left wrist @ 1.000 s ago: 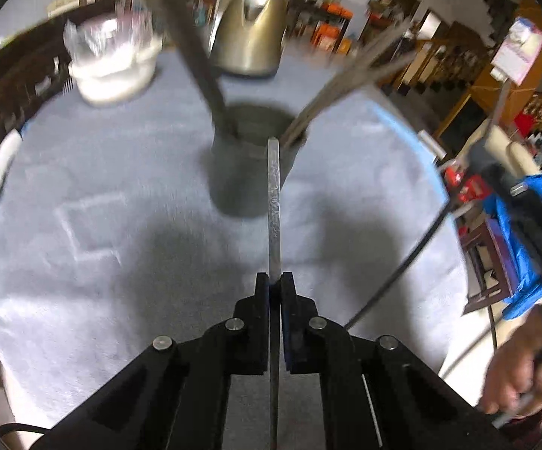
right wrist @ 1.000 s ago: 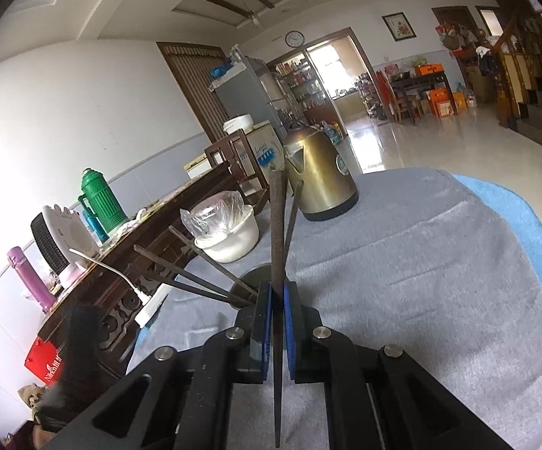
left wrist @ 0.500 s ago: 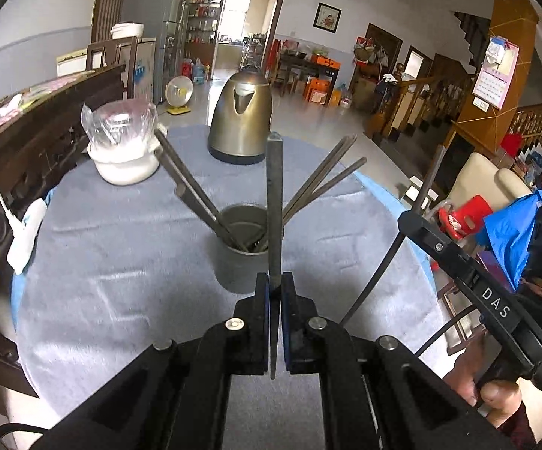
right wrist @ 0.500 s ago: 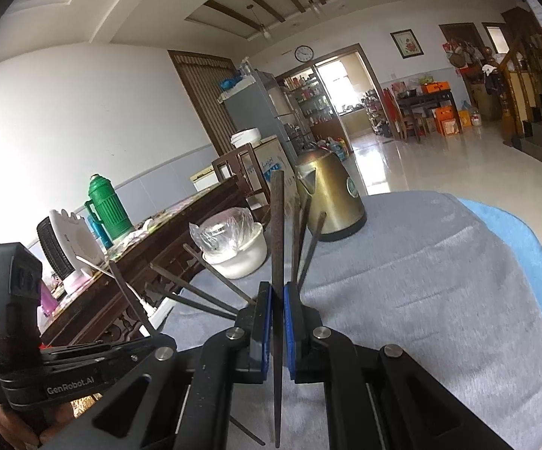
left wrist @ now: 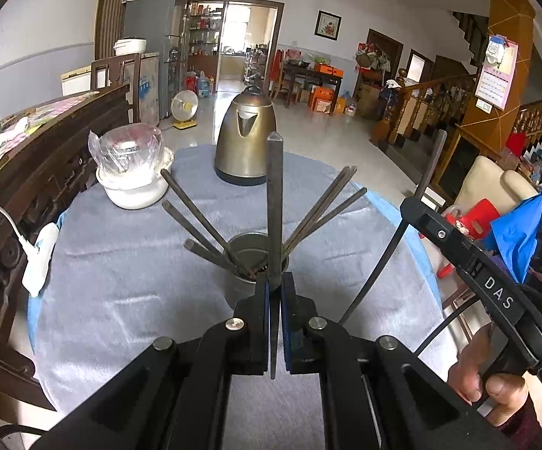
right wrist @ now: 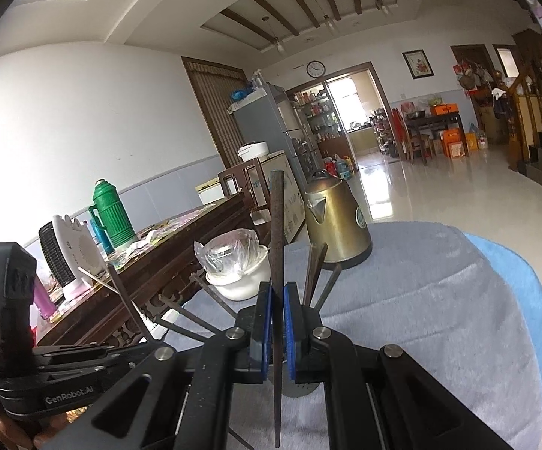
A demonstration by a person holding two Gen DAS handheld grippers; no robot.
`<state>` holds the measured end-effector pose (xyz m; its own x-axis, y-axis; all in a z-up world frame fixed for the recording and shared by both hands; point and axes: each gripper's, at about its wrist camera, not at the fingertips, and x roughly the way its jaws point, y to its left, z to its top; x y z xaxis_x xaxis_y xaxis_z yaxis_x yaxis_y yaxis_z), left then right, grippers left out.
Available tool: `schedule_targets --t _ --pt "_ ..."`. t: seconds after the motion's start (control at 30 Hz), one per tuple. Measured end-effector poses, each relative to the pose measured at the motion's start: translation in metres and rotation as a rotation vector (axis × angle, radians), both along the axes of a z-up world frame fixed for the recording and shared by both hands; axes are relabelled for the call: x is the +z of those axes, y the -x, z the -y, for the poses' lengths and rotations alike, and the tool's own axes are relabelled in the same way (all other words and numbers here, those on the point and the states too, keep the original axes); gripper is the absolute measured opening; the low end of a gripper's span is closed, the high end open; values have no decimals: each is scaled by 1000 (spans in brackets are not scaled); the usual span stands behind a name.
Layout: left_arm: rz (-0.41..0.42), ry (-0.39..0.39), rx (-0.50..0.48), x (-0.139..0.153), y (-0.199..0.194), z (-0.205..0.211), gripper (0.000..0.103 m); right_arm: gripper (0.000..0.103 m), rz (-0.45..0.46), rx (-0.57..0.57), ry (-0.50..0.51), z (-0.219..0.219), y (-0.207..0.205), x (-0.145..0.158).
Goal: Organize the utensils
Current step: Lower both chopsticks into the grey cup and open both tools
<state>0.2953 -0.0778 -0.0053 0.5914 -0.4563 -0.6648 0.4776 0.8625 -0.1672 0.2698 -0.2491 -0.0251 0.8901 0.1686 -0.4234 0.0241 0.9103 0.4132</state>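
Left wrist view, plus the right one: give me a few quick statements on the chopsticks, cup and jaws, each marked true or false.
1. The left gripper has its jaws shut on a chopstick. True.
2. The right gripper is empty. False: it clamps a chopstick too.
3. The cup holds several chopsticks fanned outward. True.
4. The cup lies tipped over on the cloth. False: it stands upright.
5. The kettle stands beyond the cup. True.
6. The covered bowl sits right of the kettle. False: it sits left of it.
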Motion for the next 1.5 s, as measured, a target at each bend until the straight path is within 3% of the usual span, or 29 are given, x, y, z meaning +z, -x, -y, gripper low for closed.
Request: schedule_targets --t 0.43,0.9,1.07,1.17,1.37,1.4,1.47,1.5 --pt "27 -11 5 20 -10 1 6 7 53 11 56 -3 -18 19" --pt "120 50 28 78 -60 10 6 7 159 -43 61 2 -67 48" --pt "152 69 100 61 -78 16 6 7 121 -78 61 0 -86 26" --pt "105 90 123 38 -89 21 6 7 70 -80 49 -1 -93 7" --pt "30 -18 126 5 -95 29 6 9 -72 -6 81 -9 -102 -24" --pt "30 -34 125 6 -93 28 8 9 -82 6 77 -9 -100 -26" --pt "45 -53 123 11 -84 24 23 10 -116 35 29 -2 -95 -29" --pt "55 -60 126 14 -80 20 44 11 -129 39 5 2 -92 -29"
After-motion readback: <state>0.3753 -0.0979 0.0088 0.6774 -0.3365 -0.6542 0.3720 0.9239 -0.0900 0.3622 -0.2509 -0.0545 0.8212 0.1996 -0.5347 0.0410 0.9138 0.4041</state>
